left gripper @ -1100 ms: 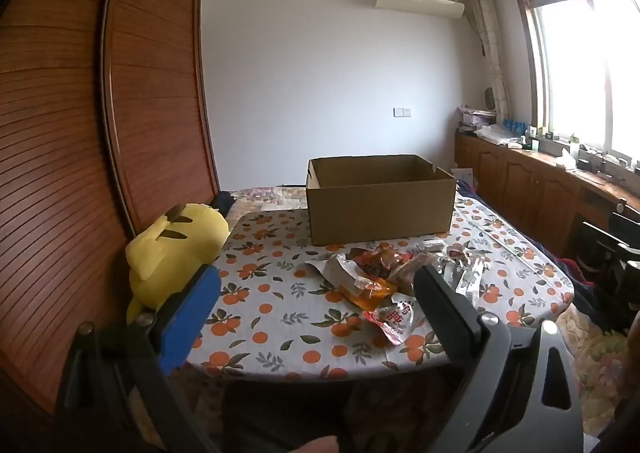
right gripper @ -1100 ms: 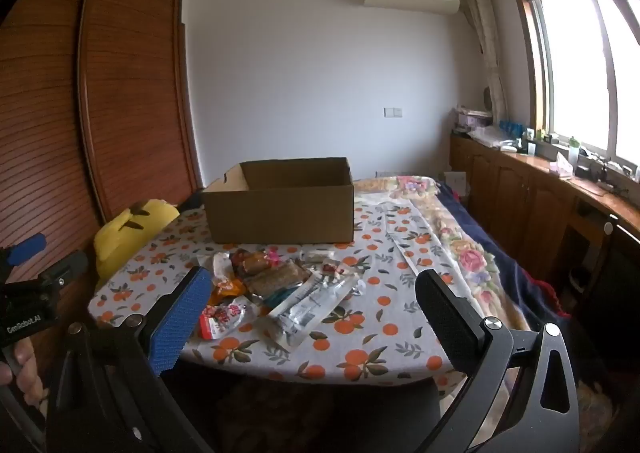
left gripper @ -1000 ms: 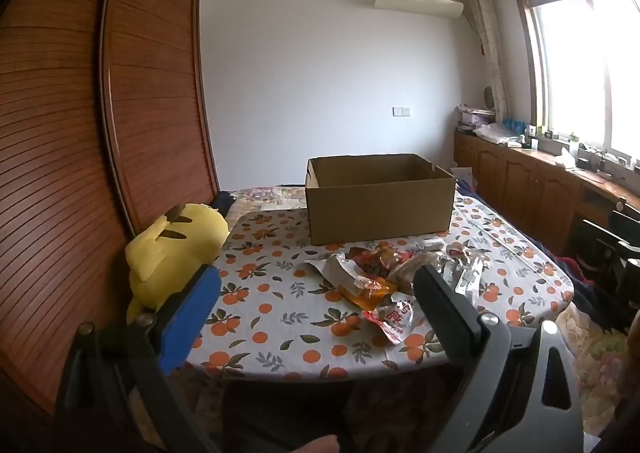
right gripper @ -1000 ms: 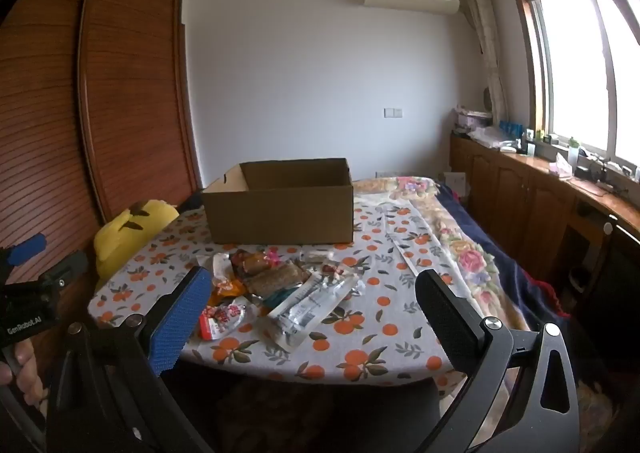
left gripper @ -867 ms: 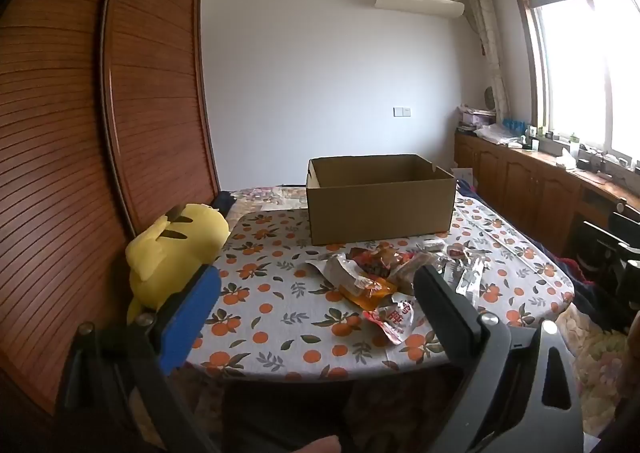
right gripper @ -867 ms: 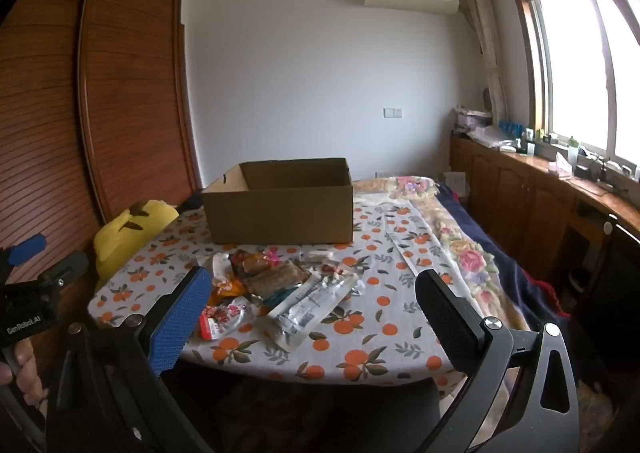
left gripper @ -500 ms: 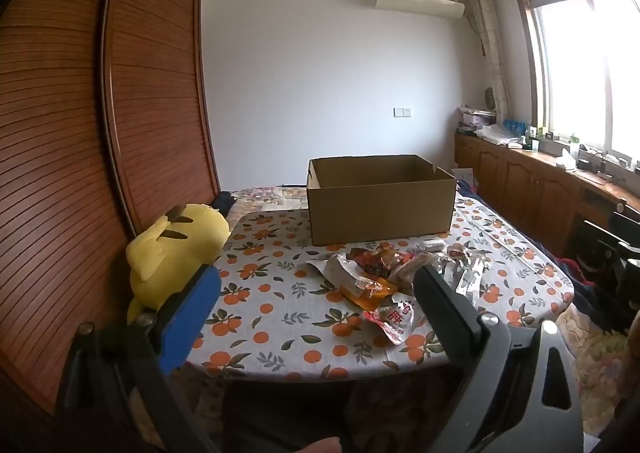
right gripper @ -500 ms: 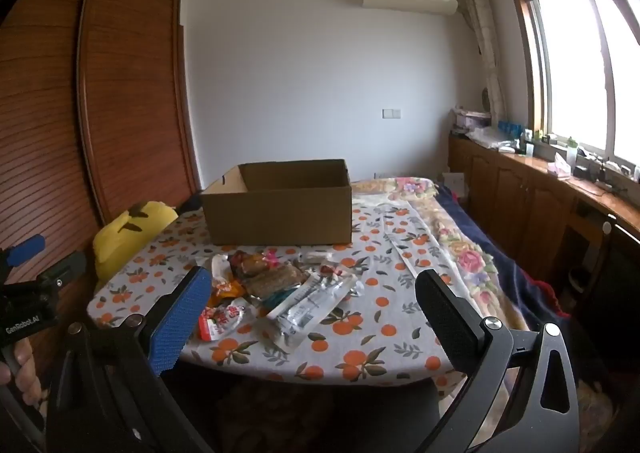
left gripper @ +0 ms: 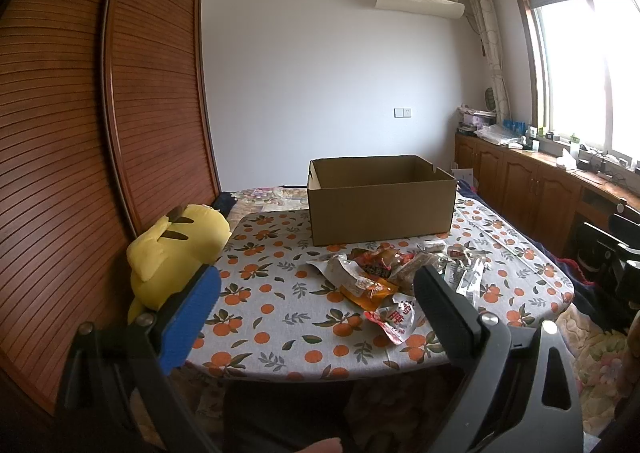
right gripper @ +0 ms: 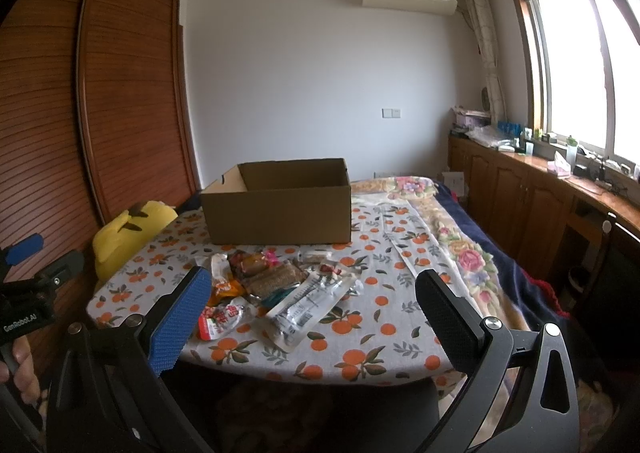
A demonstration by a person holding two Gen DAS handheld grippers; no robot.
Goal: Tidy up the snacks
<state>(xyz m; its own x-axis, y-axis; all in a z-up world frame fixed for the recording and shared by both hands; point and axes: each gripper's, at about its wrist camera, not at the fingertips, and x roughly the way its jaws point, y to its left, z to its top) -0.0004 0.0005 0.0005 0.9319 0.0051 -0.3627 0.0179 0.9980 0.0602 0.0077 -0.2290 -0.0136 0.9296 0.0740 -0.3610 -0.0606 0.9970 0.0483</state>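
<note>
Room: bedroom-like space, and I am working over a table (left gripper: 280, 329) covered in an orange-fruit print cloth, wooden wardrobe doors on my left, a window on my right
Left gripper (left gripper: 316, 305): jaws spread wide with nothing between them, held off the near edge of the table, not touching anything
Right gripper (right gripper: 312, 305): also spread apart and empty, hovering short of the table edge; from its camera I can see my other gripper's handle at far left
Snack pile (right gripper: 276, 285): loose packets heaped near the middle of the cloth, on the near side of the box; a red-and-white packet (left gripper: 394, 317) lies closest to me, an orange pouch (left gripper: 366, 289) just behind it, a long clear wrapper (right gripper: 312, 305) on the right side of the heap
Cardboard box (left gripper: 380, 201): open top, standing on the table just beyond the snacks; I cannot see its floor from here
Plush toy (left gripper: 176, 245): yellow, off the table's left edge, not part of my job
Step in hand: the start, I judge; no packet is gripped and all I can see lie outside the box
Next move: bring one gripper forward and down over the nearest packet, close on a free edge, then carry it over the box wall
</note>
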